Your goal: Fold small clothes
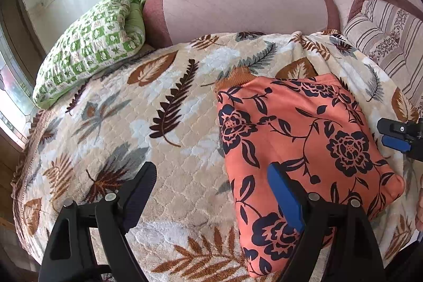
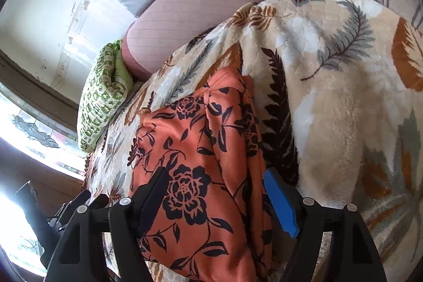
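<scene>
Already folded, orange floral garment (image 2: 201, 149) lies lengthwise between the released right tongs (image 2: 215, 193); left tongs (image 1: 211, 189), also released, sit beside it.

Orange floral top (image 1: 298, 128) is folded into a neat rectangle, lying flat on the leaf-print blanket (image 1: 171, 123).

No writing, label, brand or number can be read in either view. The folded orange garment (image 1: 304, 139) carries only a dark floral print, and the blanket (image 1: 148, 107) under it only leaf patterns. One small round white mark shows on the black body of the right claw (image 1: 396, 135) at the right edge of the left wrist view; it may be a symbol, but it is too small to make out.
</scene>
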The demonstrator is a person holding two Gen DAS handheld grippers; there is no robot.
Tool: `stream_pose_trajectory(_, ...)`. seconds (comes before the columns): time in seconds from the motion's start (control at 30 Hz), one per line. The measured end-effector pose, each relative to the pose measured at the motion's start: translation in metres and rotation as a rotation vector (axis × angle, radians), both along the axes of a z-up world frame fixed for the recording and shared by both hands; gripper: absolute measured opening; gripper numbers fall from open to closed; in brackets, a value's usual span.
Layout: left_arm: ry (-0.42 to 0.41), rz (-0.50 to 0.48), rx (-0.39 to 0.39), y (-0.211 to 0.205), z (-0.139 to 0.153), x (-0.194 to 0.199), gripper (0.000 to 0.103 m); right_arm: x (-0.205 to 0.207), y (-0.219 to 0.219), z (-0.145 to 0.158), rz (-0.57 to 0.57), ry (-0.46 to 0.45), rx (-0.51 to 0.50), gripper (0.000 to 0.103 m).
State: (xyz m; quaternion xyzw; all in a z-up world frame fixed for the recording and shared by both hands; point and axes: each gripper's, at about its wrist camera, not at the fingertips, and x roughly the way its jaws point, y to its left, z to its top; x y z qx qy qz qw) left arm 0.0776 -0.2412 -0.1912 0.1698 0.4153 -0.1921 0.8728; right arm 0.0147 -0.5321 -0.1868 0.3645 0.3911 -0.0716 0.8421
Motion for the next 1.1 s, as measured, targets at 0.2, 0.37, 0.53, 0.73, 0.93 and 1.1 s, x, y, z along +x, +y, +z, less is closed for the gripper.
stream_pose_trajectory(0.2, 0.043, -0.003, -0.01, -0.005, -0.014, 0.009, 0.086, 0.004, -0.004, -0.007, 0.0, 0.023, 0.021, 0.077)
stream_pose_trajectory(0.37, 0.074, 0.0, -0.017, -0.013, -0.025, 0.018, 0.086, 0.009, -0.003, -0.009, 0.013, 0.027, 0.026, 0.077)
stream_pose_trajectory(0.53, 0.085, -0.004, -0.02, -0.021, -0.031, 0.025, 0.086, 0.012, -0.005, -0.011, 0.016, 0.03, 0.035, 0.077)
stream_pose_trajectory(0.73, 0.105, -0.015, -0.026, -0.028, -0.038, 0.032, 0.086, 0.017, -0.005, -0.017, 0.021, 0.041, 0.043, 0.077)
stream_pose_trajectory(0.93, 0.13, -0.016, -0.039, -0.032, -0.046, 0.037, 0.086, 0.021, -0.004, -0.026, 0.025, 0.06, 0.051, 0.077)
stream_pose_trajectory(1.1, 0.134, -0.019, -0.044, -0.034, -0.048, 0.041, 0.086, 0.027, -0.002, -0.034, 0.033, 0.079, 0.053, 0.077)
